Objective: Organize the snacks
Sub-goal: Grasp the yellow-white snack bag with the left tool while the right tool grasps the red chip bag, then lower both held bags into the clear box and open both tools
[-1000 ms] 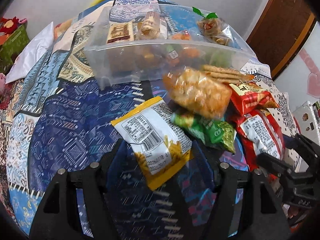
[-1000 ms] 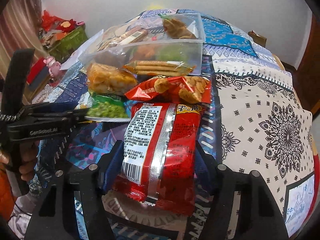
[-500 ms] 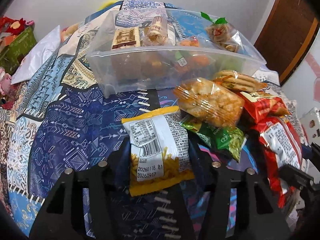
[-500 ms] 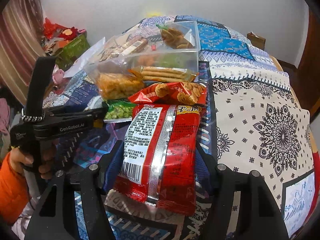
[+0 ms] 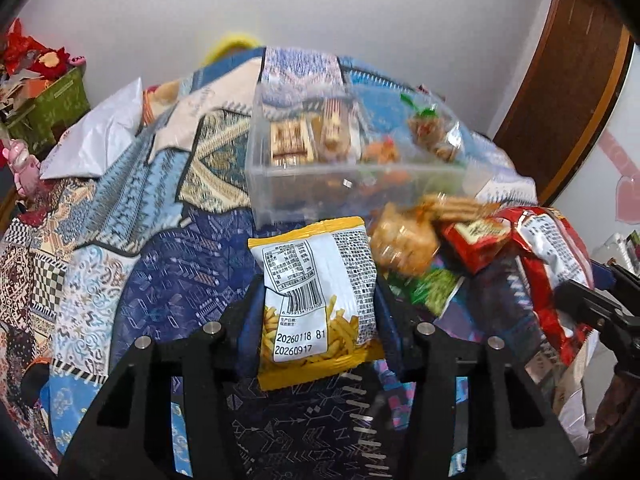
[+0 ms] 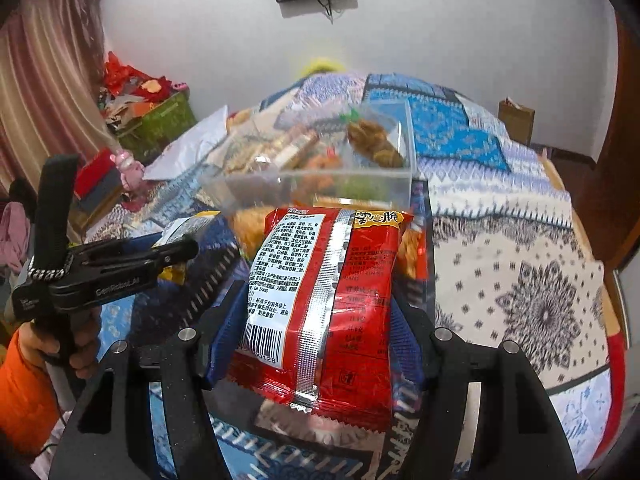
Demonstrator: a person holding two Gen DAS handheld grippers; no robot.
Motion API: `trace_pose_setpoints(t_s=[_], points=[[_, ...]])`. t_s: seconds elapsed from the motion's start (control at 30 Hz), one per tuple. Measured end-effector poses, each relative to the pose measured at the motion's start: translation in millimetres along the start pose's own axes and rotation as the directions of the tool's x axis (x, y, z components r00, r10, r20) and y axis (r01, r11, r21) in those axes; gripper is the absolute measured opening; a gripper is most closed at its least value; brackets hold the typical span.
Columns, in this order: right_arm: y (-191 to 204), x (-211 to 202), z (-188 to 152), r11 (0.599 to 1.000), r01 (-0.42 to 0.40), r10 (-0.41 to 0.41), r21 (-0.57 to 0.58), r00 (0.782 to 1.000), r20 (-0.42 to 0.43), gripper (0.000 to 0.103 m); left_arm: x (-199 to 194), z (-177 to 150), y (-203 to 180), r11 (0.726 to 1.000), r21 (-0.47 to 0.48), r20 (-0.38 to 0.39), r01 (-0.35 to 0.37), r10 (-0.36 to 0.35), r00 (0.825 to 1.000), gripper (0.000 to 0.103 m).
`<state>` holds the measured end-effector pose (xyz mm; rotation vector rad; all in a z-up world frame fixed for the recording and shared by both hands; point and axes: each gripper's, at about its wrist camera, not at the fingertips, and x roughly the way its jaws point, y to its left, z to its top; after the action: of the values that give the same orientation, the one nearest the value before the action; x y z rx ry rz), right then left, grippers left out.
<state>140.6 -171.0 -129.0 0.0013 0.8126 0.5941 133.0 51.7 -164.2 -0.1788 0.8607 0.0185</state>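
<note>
I am lifting two snacks — left gripper [image 5: 320, 316] clamping the yellow fries packet [image 5: 316, 304], right gripper [image 6: 320, 320] the red packet [image 6: 324, 300] — needing carrying over the far clear bin [image 5: 352, 168].

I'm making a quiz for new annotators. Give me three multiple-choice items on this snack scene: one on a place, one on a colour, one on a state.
1. Where is the clear bin?
A. beyond the loose packets
B. on the floor
C. in a gripper

2. What colour edges the left gripper's packet?
A. green
B. yellow
C. pink

3. What is the right gripper doing?
A. standing open and empty
B. gripping the bin's rim
C. gripping a red packet

Answers: A, it sits on the quilt behind them; B, yellow borders top and bottom; C, pads press its sides.
</note>
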Motion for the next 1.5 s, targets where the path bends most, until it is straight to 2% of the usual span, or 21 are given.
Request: trace_pose_setpoints(t_s=[0.27,0.77,1.03,1.17,1.5], points=[[-0.2,6.4,30.6,1.000,-0.003,0.003,-0.005,0.998,0.056,0.063,-21.7,26.7,-4.7,1.000,0.009,0.084,0.012,-0.013,0.996,0.051],[-2.7,37.9,97.6,1.000,-0.022,0.024,-0.018,0.991,0.134,0.063,-13.5,92.9,0.4,1.000,0.006,0.191,-0.008,0.006,0.981,0.051],[-4.5,67.9,128.1,1.000,-0.011,0.013,-0.015,0.993,0.120,0.063,12.1,123.9,5.8,0.999,-0.031,0.183,0.017,-0.011,0.983,0.051],[-3.3,83.0,134.0,1.000,-0.005,0.008,-0.024,0.995,0.095,0.063,33.2,136.4,11.1,0.997,-0.068,0.156,0.047,-0.036,0.987,0.051],[-3.1,125.6,132.0,0.999,0.005,-0.006,-0.033,1.000,-0.008,0.063,85.6,144.7,17.1,0.998,-0.062,0.091,-0.030,0.035,0.995,0.051]])
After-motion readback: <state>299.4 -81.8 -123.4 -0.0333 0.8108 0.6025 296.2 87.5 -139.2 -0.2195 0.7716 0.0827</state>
